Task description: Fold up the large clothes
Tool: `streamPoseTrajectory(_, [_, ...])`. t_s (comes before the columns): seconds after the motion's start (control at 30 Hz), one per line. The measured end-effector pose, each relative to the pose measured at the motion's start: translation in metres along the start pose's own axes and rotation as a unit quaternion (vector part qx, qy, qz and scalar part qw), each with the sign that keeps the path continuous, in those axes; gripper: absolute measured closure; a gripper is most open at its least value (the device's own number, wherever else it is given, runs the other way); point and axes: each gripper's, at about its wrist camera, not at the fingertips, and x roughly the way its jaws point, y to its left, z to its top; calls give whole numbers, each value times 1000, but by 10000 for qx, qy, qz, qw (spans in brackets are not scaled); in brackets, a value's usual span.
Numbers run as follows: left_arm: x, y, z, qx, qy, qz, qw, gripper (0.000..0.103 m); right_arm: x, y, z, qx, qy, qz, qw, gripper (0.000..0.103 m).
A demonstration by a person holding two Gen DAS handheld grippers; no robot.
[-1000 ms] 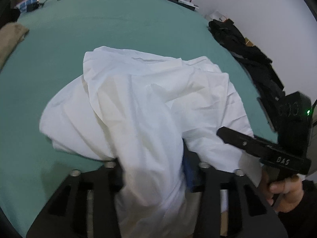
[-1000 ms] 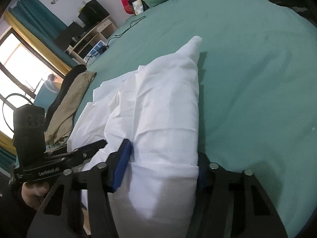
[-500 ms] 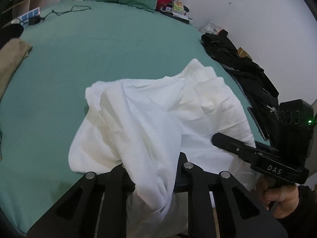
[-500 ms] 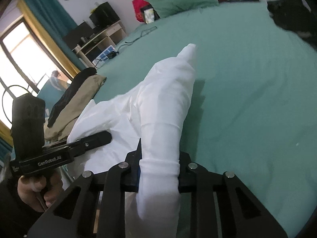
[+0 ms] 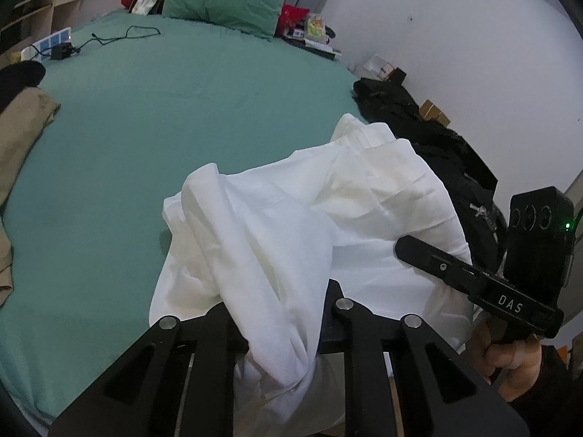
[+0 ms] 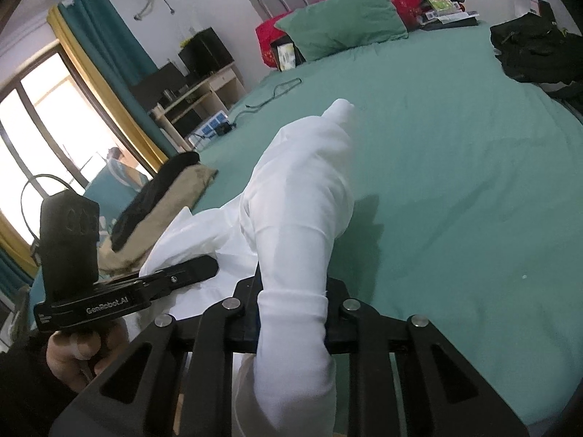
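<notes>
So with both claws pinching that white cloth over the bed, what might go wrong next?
The white garment hangs bunched and twisted from the left gripper and right gripper, so it may fold crooked. The right gripper pinches only a narrow sleeve-like end, which might slip. The trailing end could drag toward the black clothes.

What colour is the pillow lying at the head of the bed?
Green, matching the bed sheet; the pillow shows best in the right wrist view.

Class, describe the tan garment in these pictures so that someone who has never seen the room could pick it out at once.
Start at the big bed with the green sheet. Go to the edge nearest the window, where the tan garment lies flat. Unlike the white garment mid-bed, it is sandy brown, and a black garment lies across it.
</notes>
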Motion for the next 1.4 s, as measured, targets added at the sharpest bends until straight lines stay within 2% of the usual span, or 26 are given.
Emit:
streamPoseTrajectory(0.23, [-21,-2,11,60,-226,-74,9997,86,-8,10,10,115,-315,175,9993,82])
streamPoseTrajectory(0.53, [-49,18,25,-12,-555,-87,9984,86,5,39,28,-10,-484,243,9985,82])
streamPoseTrajectory(0.83, [-77,58,42,-75,-933,104,9956,86,38,79,51,-389,-537,345,9972,82])
streamPoseTrajectory(1.07, [-93,94,59,-3,-1136,433,9926,86,70,108,63,-596,-534,467,9957,82])
streamPoseTrajectory(1.4, [-85,155,84,-385,-1300,478,9896,86,116,128,78,-764,-504,546,9943,82])
